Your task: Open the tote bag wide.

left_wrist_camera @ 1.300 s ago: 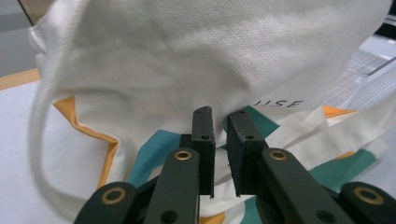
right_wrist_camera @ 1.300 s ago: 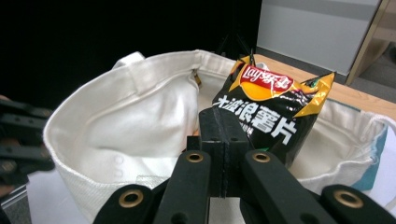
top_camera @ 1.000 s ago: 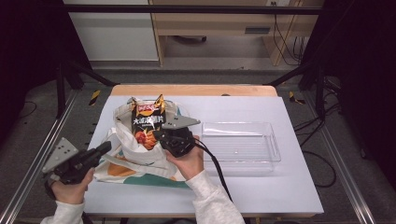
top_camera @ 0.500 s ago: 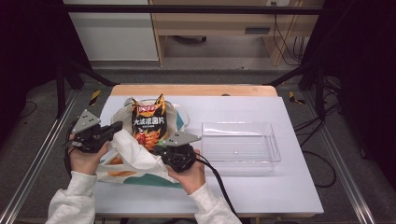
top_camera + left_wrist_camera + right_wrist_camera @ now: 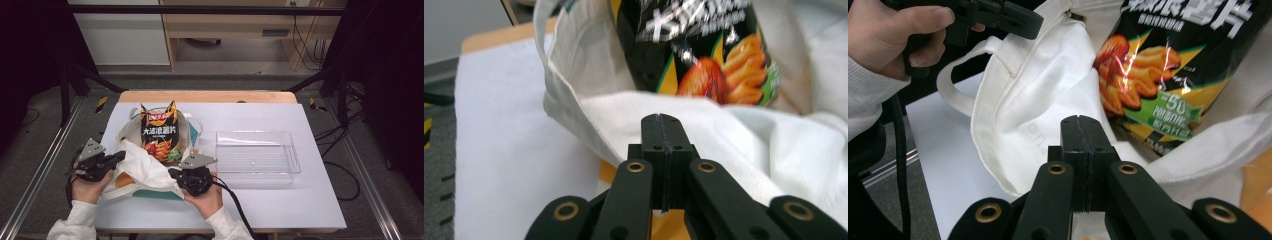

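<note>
With both hands now drawn back toward the table's near edge, left gripper (image 5: 119,156) & right gripper (image 5: 174,174) are pressed together empty beside the white canvas tote bag (image 5: 145,170) — black-and-orange foil chip packet (image 5: 160,137) stands inside; packing looks done.

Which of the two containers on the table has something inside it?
The white cloth bag at the left: a black chip packet stands in its mouth. The clear plastic tray at the right holds nothing.
</note>
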